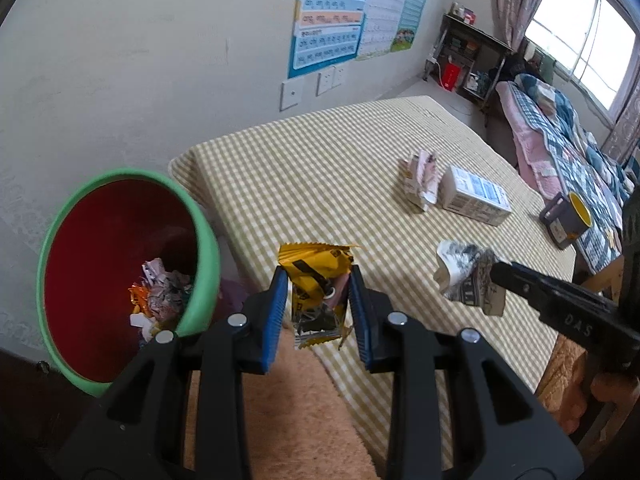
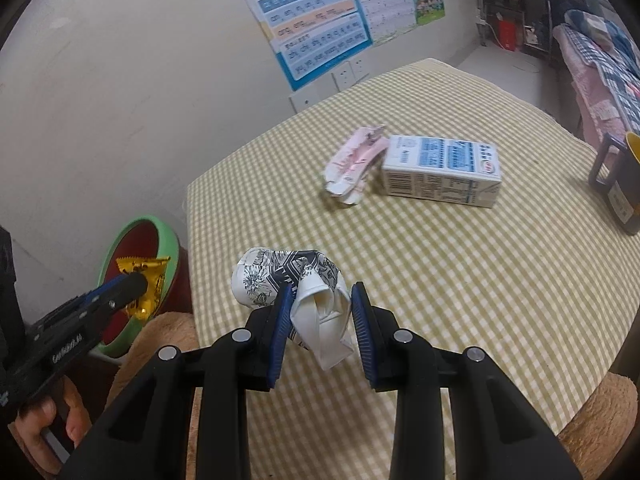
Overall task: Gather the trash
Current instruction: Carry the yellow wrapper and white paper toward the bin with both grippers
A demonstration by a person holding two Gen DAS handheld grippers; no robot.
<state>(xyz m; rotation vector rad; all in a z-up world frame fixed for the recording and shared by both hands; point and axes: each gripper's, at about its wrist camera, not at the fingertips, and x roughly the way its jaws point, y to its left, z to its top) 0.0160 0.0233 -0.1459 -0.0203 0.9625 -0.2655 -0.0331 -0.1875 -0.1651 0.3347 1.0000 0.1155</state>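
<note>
Left claw [image 1: 318,300] grips a crumpled yellow foil wrapper [image 1: 316,280]; right claw [image 2: 322,320] grips a crushed black-and-white patterned paper cup [image 2: 288,276]. The green-rimmed red waste bin [image 1: 204,248] stands left of the checked counter [image 1: 320,168], nearer the left claw.

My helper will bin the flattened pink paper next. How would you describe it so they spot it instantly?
Look at the checked tablecloth. Mid-table lies a blue-and-white carton; the pink crumpled paper lies against its left end. It alone is pink, unlike the black-patterned cup.
</note>
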